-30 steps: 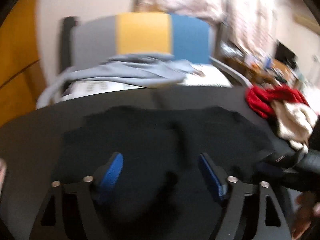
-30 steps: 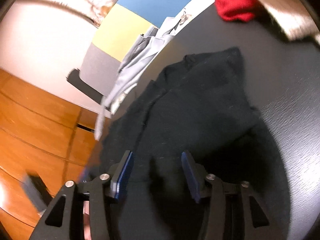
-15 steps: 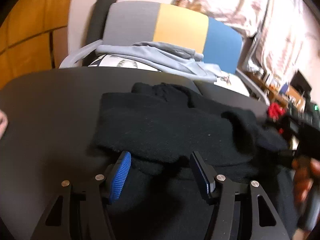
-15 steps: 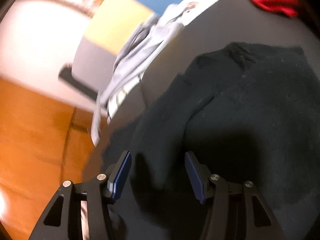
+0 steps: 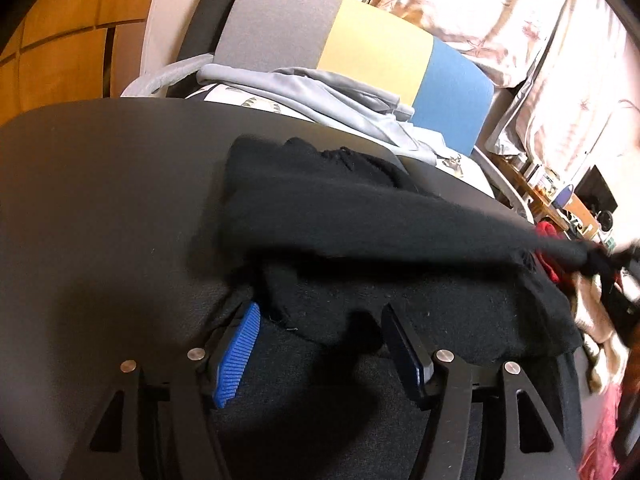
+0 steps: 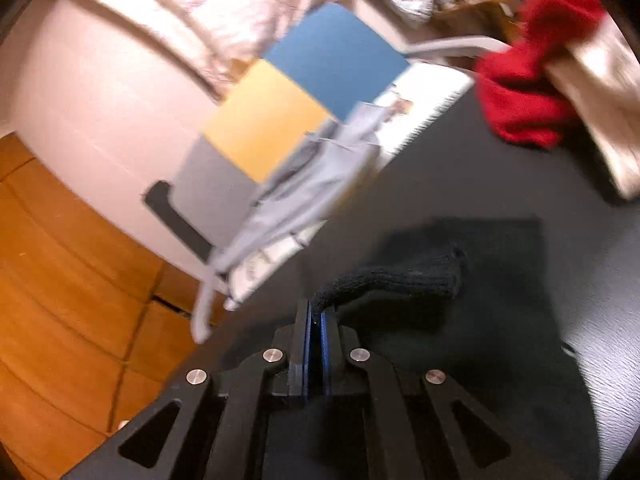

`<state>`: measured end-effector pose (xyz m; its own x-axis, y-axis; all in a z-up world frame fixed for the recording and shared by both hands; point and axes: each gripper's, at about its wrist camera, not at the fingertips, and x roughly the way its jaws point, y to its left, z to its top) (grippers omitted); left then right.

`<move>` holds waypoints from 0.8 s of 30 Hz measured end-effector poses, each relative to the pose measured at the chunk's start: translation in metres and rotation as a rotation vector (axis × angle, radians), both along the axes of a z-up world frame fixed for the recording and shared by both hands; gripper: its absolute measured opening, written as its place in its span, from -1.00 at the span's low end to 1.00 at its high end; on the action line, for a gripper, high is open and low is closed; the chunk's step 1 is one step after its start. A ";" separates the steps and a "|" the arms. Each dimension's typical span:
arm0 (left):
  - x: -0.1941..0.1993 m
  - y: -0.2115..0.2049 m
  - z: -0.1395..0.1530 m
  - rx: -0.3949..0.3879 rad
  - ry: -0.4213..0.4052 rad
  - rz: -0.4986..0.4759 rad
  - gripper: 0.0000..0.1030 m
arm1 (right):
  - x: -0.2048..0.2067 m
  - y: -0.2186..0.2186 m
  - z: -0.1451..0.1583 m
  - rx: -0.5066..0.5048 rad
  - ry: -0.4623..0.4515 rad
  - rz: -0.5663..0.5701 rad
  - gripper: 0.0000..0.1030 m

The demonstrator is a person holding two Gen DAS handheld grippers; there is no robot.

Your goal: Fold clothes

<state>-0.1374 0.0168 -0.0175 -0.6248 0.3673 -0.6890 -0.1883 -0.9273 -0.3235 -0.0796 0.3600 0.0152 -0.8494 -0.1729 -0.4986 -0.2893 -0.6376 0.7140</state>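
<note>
In the right wrist view we see the right gripper (image 6: 315,322) clamped on a knitted edge of the black garment (image 6: 460,300), which runs from the jaws toward the right of centre and spreads over the dark table (image 6: 480,168) in the lower right of the frame. In the left wrist view the left gripper (image 5: 320,344) stands with its jaws apart and nothing between them. There the lifted fold stretches as a long band from centre left to the right edge, just above the fingers. We judge the right gripper must carry the fold along that axis.
</note>
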 end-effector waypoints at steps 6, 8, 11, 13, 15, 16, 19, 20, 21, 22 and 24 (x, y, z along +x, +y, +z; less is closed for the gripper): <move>-0.002 0.005 0.002 -0.031 -0.013 -0.012 0.36 | 0.000 0.010 -0.069 -0.150 -0.097 0.039 -0.90; -0.005 0.006 0.007 -0.043 -0.021 0.002 0.36 | -0.001 0.009 -0.068 -0.154 -0.066 0.045 -0.71; -0.017 0.000 0.011 -0.048 -0.025 0.057 0.37 | -0.015 0.004 -0.065 -0.198 -0.062 0.046 -0.52; -0.024 -0.014 0.018 -0.088 0.022 0.162 0.37 | -0.020 0.007 -0.066 -0.224 -0.082 0.008 -0.52; -0.024 -0.035 0.021 -0.081 0.062 0.265 0.44 | -0.016 0.013 -0.065 -0.231 -0.079 0.021 -0.65; -0.024 -0.050 0.017 -0.051 0.040 0.313 0.56 | -0.017 0.013 -0.062 -0.200 -0.089 0.034 -0.83; -0.022 -0.072 0.006 0.008 -0.025 0.346 0.56 | -0.017 -0.001 -0.033 -0.028 -0.027 0.066 -0.88; -0.019 -0.077 0.005 0.026 -0.030 0.348 0.56 | -0.014 -0.006 -0.023 0.019 0.002 0.066 -0.88; -0.016 -0.082 0.003 0.045 -0.034 0.350 0.59 | -0.011 -0.011 -0.015 0.072 0.013 0.061 -0.88; -0.013 -0.087 0.002 0.063 -0.038 0.353 0.63 | -0.009 -0.014 -0.011 0.120 0.001 0.052 -0.88; -0.012 -0.086 0.002 0.041 -0.046 0.324 0.63 | -0.014 -0.014 -0.018 0.160 -0.068 0.067 -0.86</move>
<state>-0.1492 -0.0695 -0.0159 -0.6822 0.1826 -0.7080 0.1300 -0.9226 -0.3631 -0.0939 0.3456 -0.0023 -0.8021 -0.1424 -0.5800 -0.2860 -0.7609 0.5824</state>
